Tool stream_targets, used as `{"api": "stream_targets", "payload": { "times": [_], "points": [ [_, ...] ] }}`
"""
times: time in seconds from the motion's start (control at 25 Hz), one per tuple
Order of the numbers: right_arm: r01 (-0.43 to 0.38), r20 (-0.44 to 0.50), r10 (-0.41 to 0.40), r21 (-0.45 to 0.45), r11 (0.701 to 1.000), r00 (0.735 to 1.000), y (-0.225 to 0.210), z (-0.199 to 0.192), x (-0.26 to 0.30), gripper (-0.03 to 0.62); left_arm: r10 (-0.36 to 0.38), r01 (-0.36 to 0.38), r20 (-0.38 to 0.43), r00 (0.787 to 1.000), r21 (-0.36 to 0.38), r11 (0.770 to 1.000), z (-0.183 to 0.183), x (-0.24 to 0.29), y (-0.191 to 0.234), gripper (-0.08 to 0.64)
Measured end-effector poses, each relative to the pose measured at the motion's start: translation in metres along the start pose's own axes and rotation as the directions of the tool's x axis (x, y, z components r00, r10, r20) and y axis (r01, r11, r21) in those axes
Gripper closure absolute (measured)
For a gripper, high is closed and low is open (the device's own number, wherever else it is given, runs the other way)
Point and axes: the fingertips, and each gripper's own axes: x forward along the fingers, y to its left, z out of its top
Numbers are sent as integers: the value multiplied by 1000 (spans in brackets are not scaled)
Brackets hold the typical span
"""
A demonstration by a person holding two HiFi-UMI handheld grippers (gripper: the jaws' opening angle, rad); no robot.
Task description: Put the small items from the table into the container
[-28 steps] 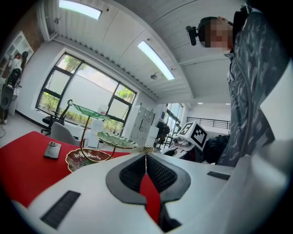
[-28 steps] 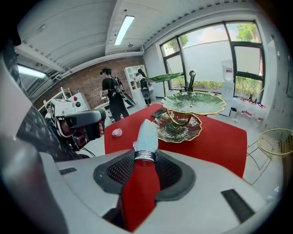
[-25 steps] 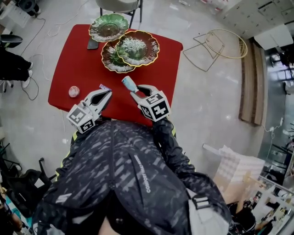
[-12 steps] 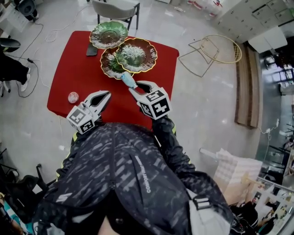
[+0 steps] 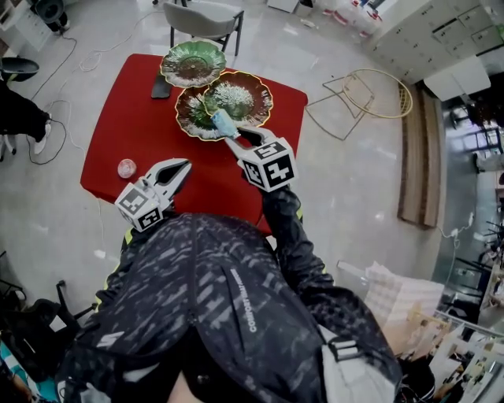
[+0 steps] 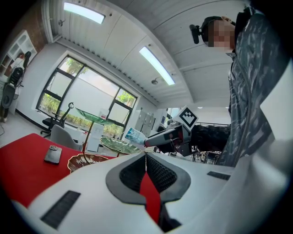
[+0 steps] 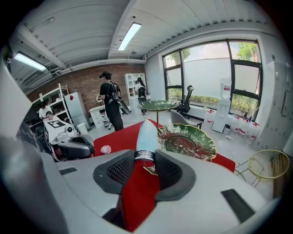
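A tiered stand of leaf-shaped dishes (image 5: 240, 96) stands at the far side of the red table (image 5: 126, 126). My right gripper (image 5: 234, 134) is shut on a light blue tube (image 5: 221, 120), held in the air by the near rim of the lower dishes. In the right gripper view the tube (image 7: 145, 137) sticks out between the pads, beside the green dish (image 7: 187, 141). My left gripper (image 5: 179, 167) hovers over the table's near edge, its tips together on nothing. A small round pink item (image 5: 126, 168) lies on the table to its left.
A dark phone (image 5: 161, 85) lies next to the stand's top green dish (image 5: 193, 63). A chair (image 5: 203, 16) stands behind the table. A gold wire basket (image 5: 378, 86) lies on the floor to the right. People stand far off by a brick wall (image 7: 110, 103).
My right gripper has carried the tube up and away from me, from over the table's near part to the rim of the dishes. The left gripper has stayed where it was.
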Motion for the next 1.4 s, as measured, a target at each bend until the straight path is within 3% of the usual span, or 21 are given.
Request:
{"api": "stream_targets", "payload": {
  "times": [0.88,1.4],
  "points": [
    [109,-90,-112,-41,993,990,-69,10,49,448,53,-52,-30,998,19,998,-4,-36,1,548],
    [116,-140,-123,-61,991,982,-81,0,63,448,98,-98,-34,995,6,995,-11,-49,-2,548]
  ]
}}
